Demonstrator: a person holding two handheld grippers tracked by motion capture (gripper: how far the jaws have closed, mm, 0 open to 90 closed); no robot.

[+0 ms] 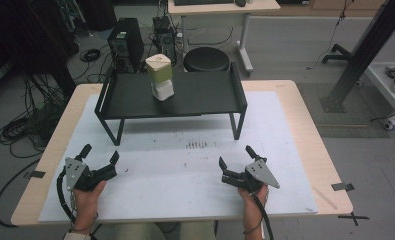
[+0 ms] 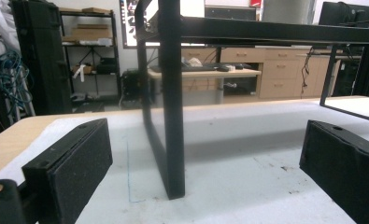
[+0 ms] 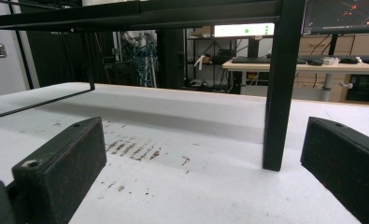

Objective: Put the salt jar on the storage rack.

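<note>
The left gripper (image 1: pixel 100 154) rests low over the white sheet (image 1: pixel 175 170) on the bench (image 1: pixel 305 125), jaws spread wide and holding nothing. The right gripper (image 1: pixel 235 156) sits beside it, well apart, jaws likewise spread and empty. Ahead of both grippers stands a black rack (image 1: pixel 220 97), its legs on the sheet. On top of the rack, ahead of the left gripper, stands a green-and-white container (image 1: pixel 160 76), upright.

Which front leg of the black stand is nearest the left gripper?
The stand's front-left leg, close ahead of the left gripper; the front-right leg stands ahead of the right gripper.
</note>
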